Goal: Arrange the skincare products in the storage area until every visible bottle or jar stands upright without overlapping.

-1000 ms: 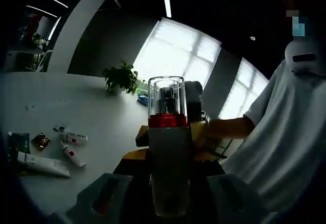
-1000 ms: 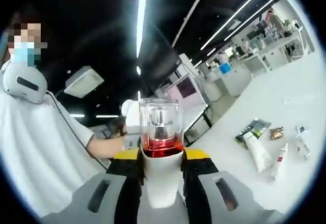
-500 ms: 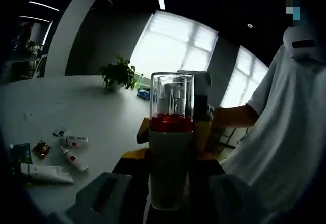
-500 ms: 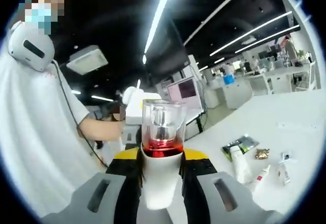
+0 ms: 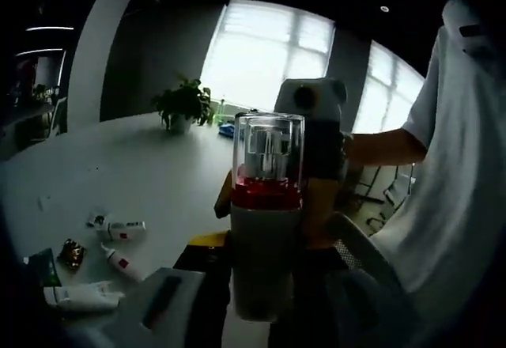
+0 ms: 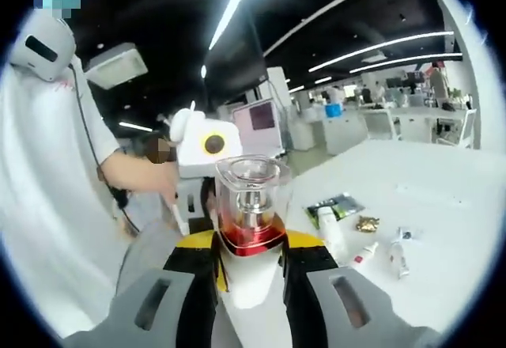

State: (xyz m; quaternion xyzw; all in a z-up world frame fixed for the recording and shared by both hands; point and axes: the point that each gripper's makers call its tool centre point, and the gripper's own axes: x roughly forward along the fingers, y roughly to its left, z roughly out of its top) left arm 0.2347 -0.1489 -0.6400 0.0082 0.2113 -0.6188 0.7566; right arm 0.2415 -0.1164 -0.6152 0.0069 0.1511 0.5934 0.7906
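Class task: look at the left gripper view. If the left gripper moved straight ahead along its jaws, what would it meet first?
The pump bottle already sits between the left gripper's jaws. Directly behind it stands the right gripper, gripping the same bottle, so that probably comes next, though depth is unclear.

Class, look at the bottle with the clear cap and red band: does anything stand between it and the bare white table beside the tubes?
Nothing visible does. The bottle is clamped in both tongs above the white table; the tubes lie off to one side.
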